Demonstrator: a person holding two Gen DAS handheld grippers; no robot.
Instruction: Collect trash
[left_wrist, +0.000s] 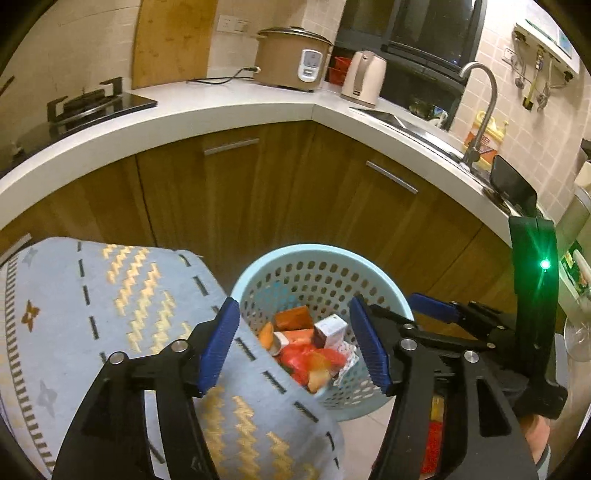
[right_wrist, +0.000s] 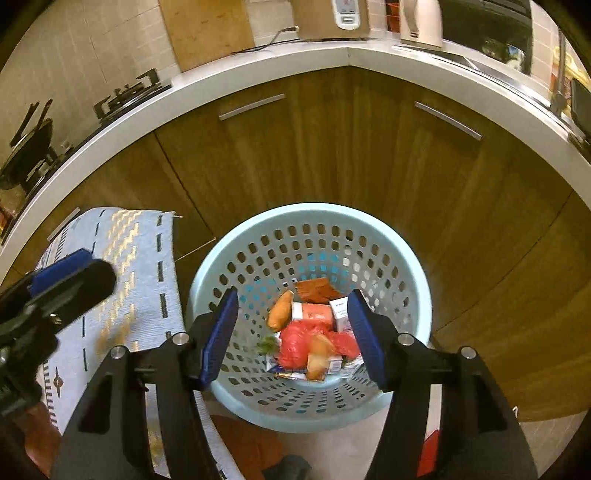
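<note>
1. Both the left gripper (left_wrist: 293, 341) and the right gripper (right_wrist: 291, 338) are being held above the pale blue basket (right_wrist: 417, 266), jaws apart and nothing between them, probably because trash is being dropped in.
2. The trash (right_wrist: 310, 343), a red bag and small cartons, is lying at the basket's bottom.
3. A patterned blue cloth (left_wrist: 110, 295) is being draped just beside the basket's rim, partly hiding it in the left view; wooden cabinets (right_wrist: 369, 147) are standing close behind.

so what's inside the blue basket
The blue basket holds a red plastic bag, small white cartons, an orange box, a brown packet and an orange vegetable. Anything beneath this pile is covered.
</note>
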